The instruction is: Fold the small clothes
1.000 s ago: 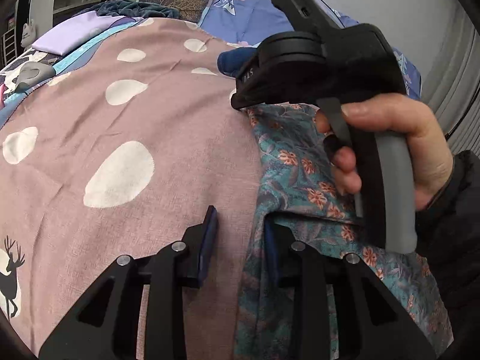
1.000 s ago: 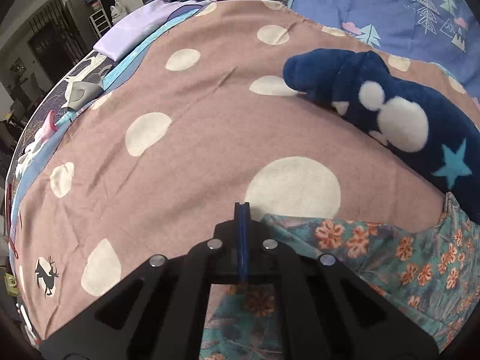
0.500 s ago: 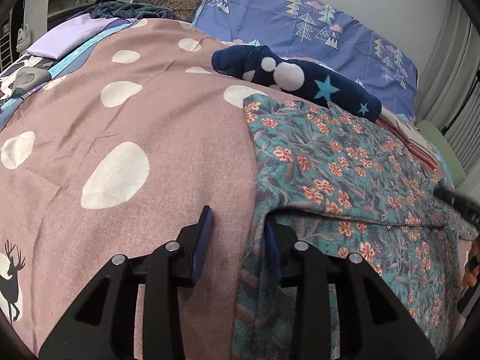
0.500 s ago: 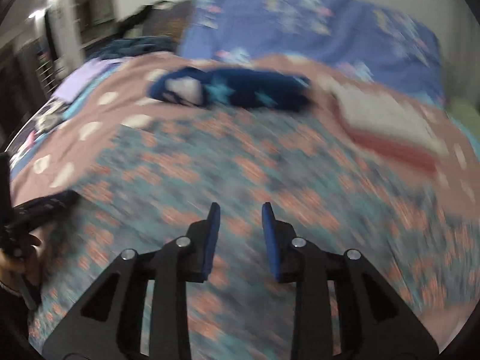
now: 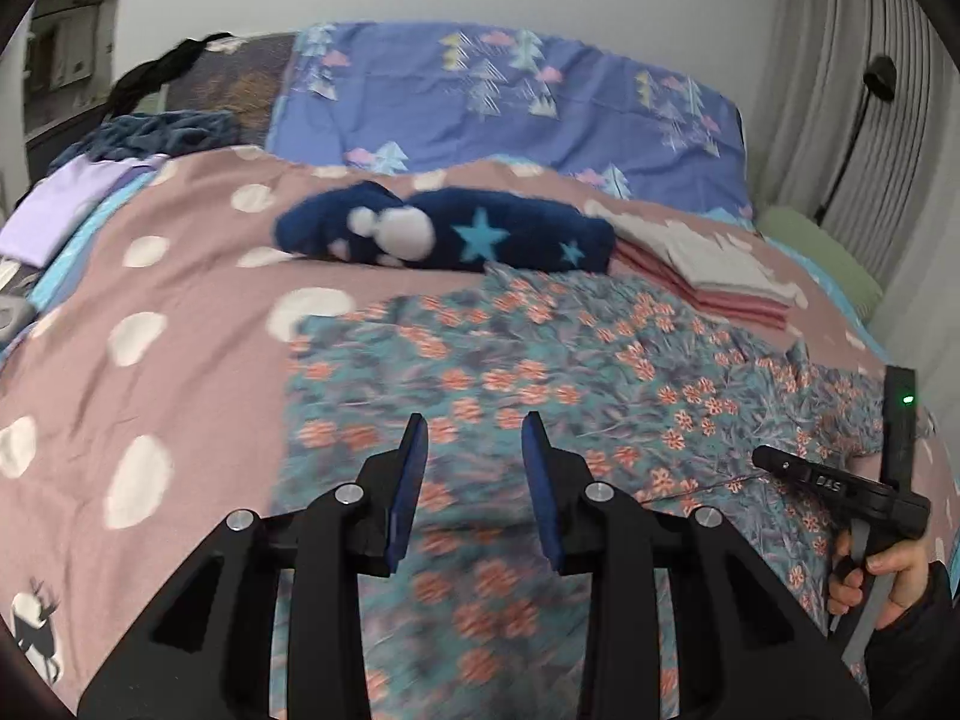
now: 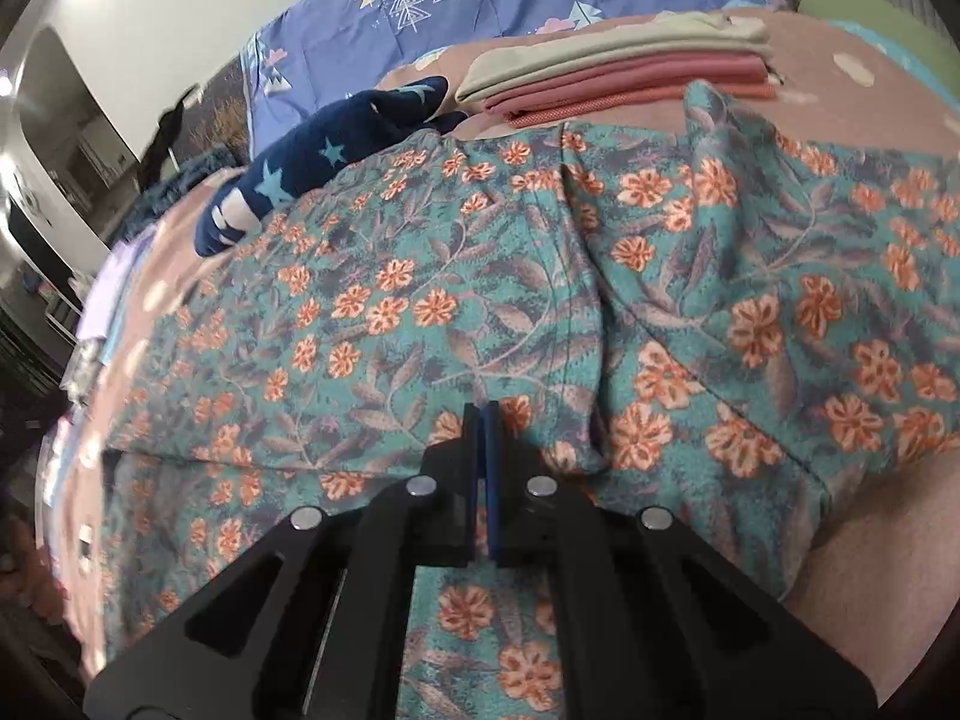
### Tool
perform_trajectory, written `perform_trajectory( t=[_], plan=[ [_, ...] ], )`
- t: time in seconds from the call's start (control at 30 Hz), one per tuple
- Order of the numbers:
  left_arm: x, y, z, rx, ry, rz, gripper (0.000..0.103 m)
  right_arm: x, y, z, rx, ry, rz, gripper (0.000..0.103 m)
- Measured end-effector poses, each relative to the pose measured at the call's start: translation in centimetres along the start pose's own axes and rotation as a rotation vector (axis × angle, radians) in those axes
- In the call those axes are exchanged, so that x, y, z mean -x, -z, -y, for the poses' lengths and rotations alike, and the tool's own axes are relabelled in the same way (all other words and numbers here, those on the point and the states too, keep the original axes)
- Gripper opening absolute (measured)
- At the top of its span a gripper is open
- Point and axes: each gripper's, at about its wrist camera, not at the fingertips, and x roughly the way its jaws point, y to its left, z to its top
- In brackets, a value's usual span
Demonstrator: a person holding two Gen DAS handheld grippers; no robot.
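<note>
A teal garment with orange flowers (image 5: 540, 372) lies spread on the pink spotted bedspread (image 5: 150, 324); it fills the right wrist view (image 6: 420, 300). My left gripper (image 5: 474, 438) is open and empty, held over the garment's near left part. My right gripper (image 6: 482, 414) has its pads pressed together over the garment; I cannot tell whether cloth is pinched between them. In the left wrist view the right gripper's body (image 5: 840, 486) shows at the garment's right edge, held by a hand.
A navy plush garment with stars (image 5: 444, 231) lies behind the floral one. A stack of folded pink and beige clothes (image 5: 702, 270) sits at the back right, also in the right wrist view (image 6: 618, 72). Blue pillows (image 5: 510, 102) line the headboard.
The right gripper left the garment's far left corner, swung across to its right side, opened on the way and is shut again. The left gripper moved right from the garment's left edge, staying open.
</note>
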Motion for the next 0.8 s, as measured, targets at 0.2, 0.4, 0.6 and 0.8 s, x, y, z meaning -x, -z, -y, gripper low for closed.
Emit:
perform_trajectory(
  t=[0.2, 0.4, 0.6, 0.8],
  plan=[
    [-8.8, 1.4, 1.4, -0.002, -0.05, -0.139, 0.039, 0.1, 0.0, 0.3, -0.016, -0.028, 0.008, 0.001],
    [-8.9, 1.3, 2.6, -0.053, -0.05, -0.149, 0.058, 0.3, 0.0, 0.8, -0.03, -0.049, 0.007, 0.001],
    [-8.9, 0.9, 4.1, -0.126, -0.156, -0.141, 0.067, 1.3, 0.1, 1.2, -0.029, -0.053, 0.022, 0.001],
    [-7.2, -0.5, 7.2, -0.113, -0.06, -0.063, 0.085, 7.9, 0.2, 2.0, 0.011, -0.02, 0.143, 0.024]
  ],
)
